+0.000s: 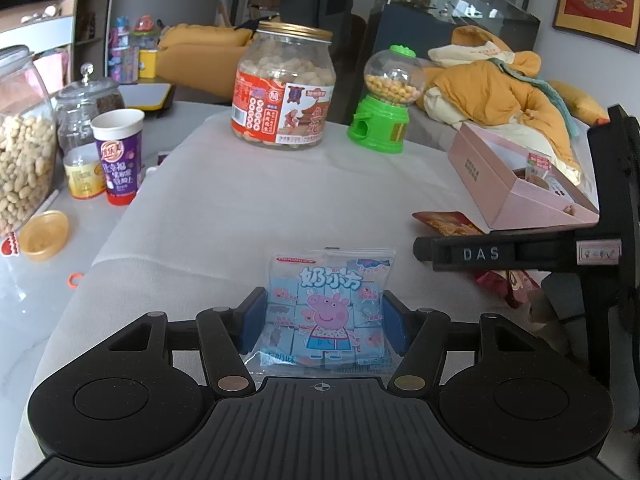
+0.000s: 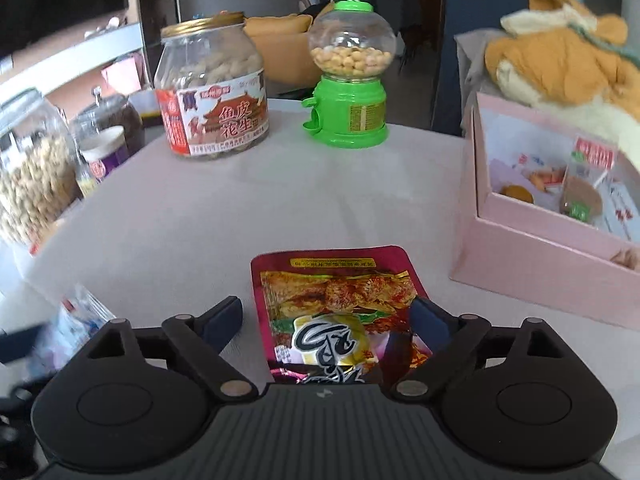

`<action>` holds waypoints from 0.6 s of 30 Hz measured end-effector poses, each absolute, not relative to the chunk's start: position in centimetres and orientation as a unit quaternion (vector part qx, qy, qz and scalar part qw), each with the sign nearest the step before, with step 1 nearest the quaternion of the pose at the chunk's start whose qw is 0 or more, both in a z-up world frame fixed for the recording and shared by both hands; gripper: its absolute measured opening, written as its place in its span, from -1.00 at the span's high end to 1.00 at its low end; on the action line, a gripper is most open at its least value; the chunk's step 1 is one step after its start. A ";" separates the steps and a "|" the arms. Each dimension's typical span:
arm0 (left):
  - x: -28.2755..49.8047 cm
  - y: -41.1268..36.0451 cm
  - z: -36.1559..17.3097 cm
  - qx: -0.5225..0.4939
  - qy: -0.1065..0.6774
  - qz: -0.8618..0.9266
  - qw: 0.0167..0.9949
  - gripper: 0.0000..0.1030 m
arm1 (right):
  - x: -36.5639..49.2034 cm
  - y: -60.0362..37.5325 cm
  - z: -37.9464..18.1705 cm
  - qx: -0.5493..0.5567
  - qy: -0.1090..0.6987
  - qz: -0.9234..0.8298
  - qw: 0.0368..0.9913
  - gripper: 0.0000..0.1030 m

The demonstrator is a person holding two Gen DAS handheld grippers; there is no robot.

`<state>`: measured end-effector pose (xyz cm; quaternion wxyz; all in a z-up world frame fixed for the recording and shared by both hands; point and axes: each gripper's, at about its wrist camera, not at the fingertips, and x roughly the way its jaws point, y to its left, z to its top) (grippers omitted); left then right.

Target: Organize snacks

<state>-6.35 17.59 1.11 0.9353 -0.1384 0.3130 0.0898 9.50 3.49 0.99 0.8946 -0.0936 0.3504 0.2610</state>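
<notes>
My left gripper [image 1: 324, 320] has its blue pads against both sides of a blue Peppa Pig snack packet [image 1: 326, 308], which lies on the white cloth. My right gripper [image 2: 328, 320] is open around a red and gold snack packet [image 2: 340, 312]; the right pad touches it, the left pad stands apart. The right gripper also shows in the left wrist view [image 1: 424, 250], above the red packet [image 1: 446, 222]. The blue packet appears blurred at lower left in the right wrist view [image 2: 76, 320]. A pink open box [image 2: 536, 248] holding several snacks stands at the right.
A peanut jar with gold lid [image 1: 284, 88] and a green candy dispenser [image 1: 384, 100] stand at the back. Glass jars [image 1: 24, 148], a purple cup [image 1: 118, 156] and a loose yellow lid [image 1: 42, 234] sit at the left. An orange plush [image 1: 496, 88] lies behind the box.
</notes>
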 end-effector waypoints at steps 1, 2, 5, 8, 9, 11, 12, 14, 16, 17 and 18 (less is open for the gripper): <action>-6.3 17.6 1.1 -0.139 0.313 0.090 0.935 -0.28 | 9.3 3.5 0.9 -0.098 0.346 0.262 0.895 -0.79; -6.3 17.6 1.1 -0.139 0.314 0.090 0.935 -0.28 | 9.3 3.3 1.0 -0.100 0.346 0.269 0.893 -0.79; -6.4 17.5 1.2 -0.140 0.315 0.085 0.935 -0.28 | 9.4 2.2 1.5 -0.108 0.351 0.289 0.884 -0.51; -6.4 17.2 1.4 -0.146 0.317 0.076 0.934 -0.27 | 9.0 0.2 2.1 -0.112 0.358 0.298 0.878 -0.22; -6.4 16.9 1.4 -0.150 0.316 0.069 0.934 -0.27 | 8.6 -0.5 2.3 -0.116 0.356 0.297 0.879 -0.13; -6.1 16.0 1.7 -0.152 0.316 0.050 0.935 -0.27 | 7.6 -2.3 2.6 -0.125 0.350 0.290 0.882 -0.04; -6.0 15.3 1.9 -0.146 0.316 0.041 0.936 -0.27 | 7.1 -3.2 2.7 -0.126 0.348 0.287 0.884 0.00; -5.6 13.6 2.3 -0.130 0.317 0.018 0.939 -0.27 | 6.1 -5.1 2.9 -0.124 0.342 0.283 0.887 0.08; -5.2 11.8 2.8 -0.117 0.320 -0.006 0.940 -0.27 | 5.3 -7.1 3.2 -0.118 0.336 0.282 0.891 0.10; -5.1 11.1 2.9 -0.112 0.322 -0.013 0.940 -0.27 | 5.0 -7.9 3.3 -0.113 0.334 0.287 0.891 0.10; -4.9 10.3 2.9 -0.104 0.324 -0.017 0.940 -0.27 | 4.8 -8.7 3.3 -0.109 0.335 0.296 0.888 0.05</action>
